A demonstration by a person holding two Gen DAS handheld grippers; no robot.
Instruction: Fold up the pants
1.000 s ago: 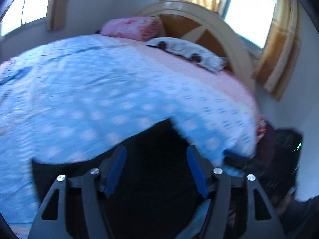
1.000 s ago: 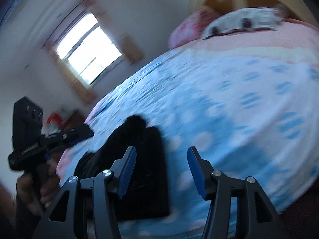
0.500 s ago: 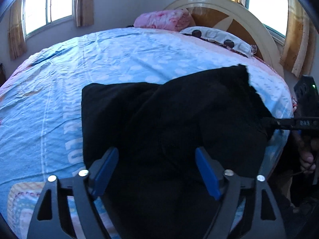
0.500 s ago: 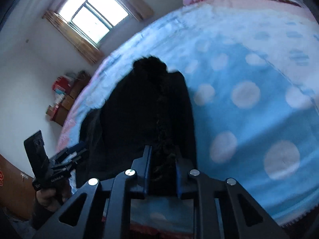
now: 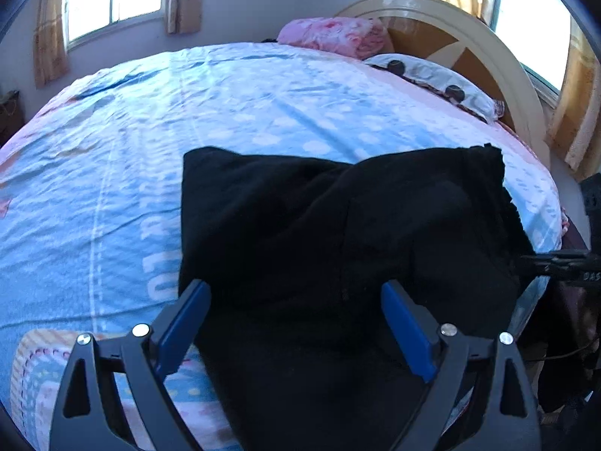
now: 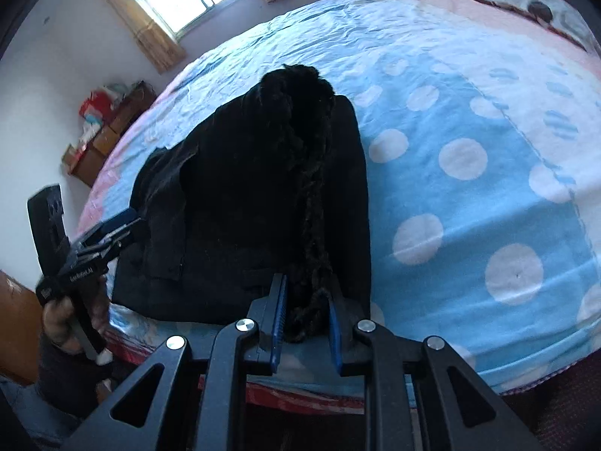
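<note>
1. The left gripper [image 5: 295,323] is opening wide over the near end of the black pants [image 5: 338,233], fingers apart, nothing clamped; a second ago it was narrower.
2. The right gripper [image 6: 306,314] is clamping the pants' fuzzy right edge, jaws easing slightly.
3. The pants are lying bunched at the near edge of the bed [image 6: 469,195]; folding is just beginning.

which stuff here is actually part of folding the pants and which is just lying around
Part of the job:
- black pants
- right hand-held gripper, pinching a fuzzy bunch of the pants
- left hand-held gripper, jaws opening over the pants
- blue dotted bedspread under them

Just lying about:
- pink pillow
- white pillow
- boxes by the wall
</note>
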